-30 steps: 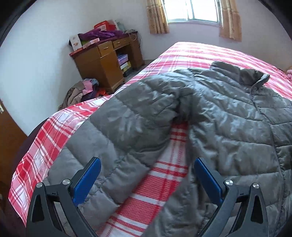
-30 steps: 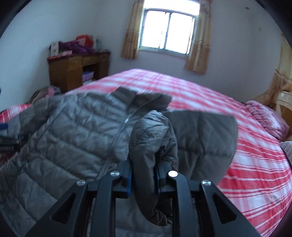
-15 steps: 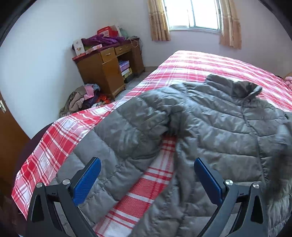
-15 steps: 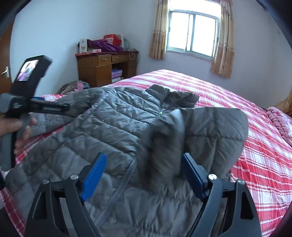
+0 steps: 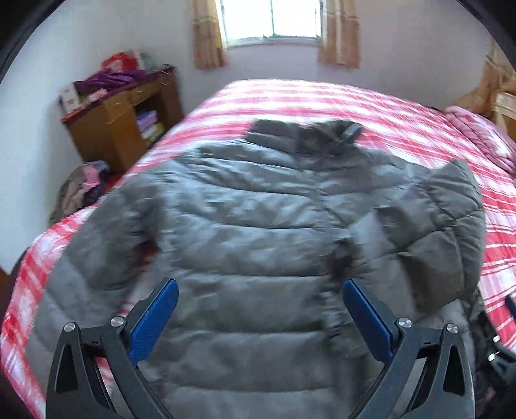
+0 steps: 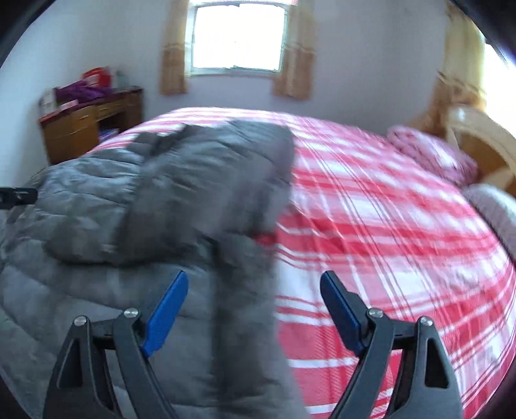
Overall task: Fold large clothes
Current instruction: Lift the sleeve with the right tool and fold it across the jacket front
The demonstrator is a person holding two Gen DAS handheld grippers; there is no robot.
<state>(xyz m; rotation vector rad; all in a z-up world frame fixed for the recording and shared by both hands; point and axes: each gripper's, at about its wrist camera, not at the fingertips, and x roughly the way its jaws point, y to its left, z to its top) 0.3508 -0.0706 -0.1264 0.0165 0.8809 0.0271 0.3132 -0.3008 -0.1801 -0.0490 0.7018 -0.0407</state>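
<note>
A second ago the right gripper [image 6: 253, 303] was pinched shut on the sleeve [image 5: 448, 225]; now that sleeve lies folded in across the chest of the grey puffer jacket [image 5: 251, 245], and the gripper hangs above the jacket's right edge with its blue fingers [image 6: 167, 312] spread wide and nothing between them. The left gripper [image 5: 259, 317] has swung from the left sleeve toward the middle of the jacket, and it too is wide apart and holding nothing. The jacket lies spread face up on the red plaid bed [image 6: 387, 225], its collar [image 5: 306, 135] toward the window [image 5: 271, 19]. Both views are smeared by motion. Against the left wall stands a cluttered wooden bench [image 5: 122, 122], a heap of clothes [image 5: 80, 190] on the floor beside it, and a pink pillow [image 6: 432, 151] rests at the bed's right end.
</note>
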